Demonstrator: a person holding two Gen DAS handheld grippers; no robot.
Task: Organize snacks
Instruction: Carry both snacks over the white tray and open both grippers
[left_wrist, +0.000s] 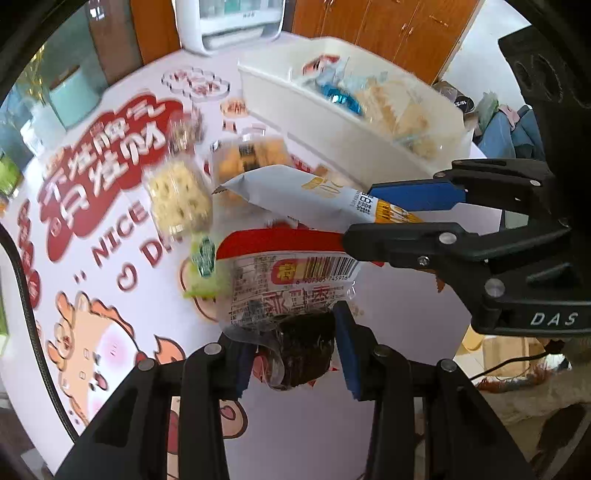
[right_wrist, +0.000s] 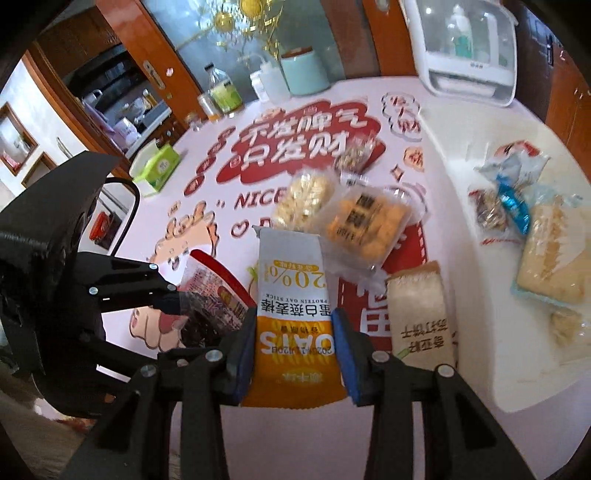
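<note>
Both claws are carrying something right now. The left gripper (left_wrist: 291, 354) is pinching a red-topped clear packet (left_wrist: 291, 284) by its dark bottom end, low center of the left wrist view, while the right gripper (right_wrist: 293, 350) is squeezing an orange-and-white oat stick (right_wrist: 291, 302) near its sealed end, bottom center. Both wrappers are looking light, crinkly and slippery, so I'd be grabbing across the filled part, not the flappy seam. The white bin (left_wrist: 332, 122), upper right, is already holding snacks; more packets (right_wrist: 365, 229) are lying on the printed tablecloth (right_wrist: 207, 206).
</note>
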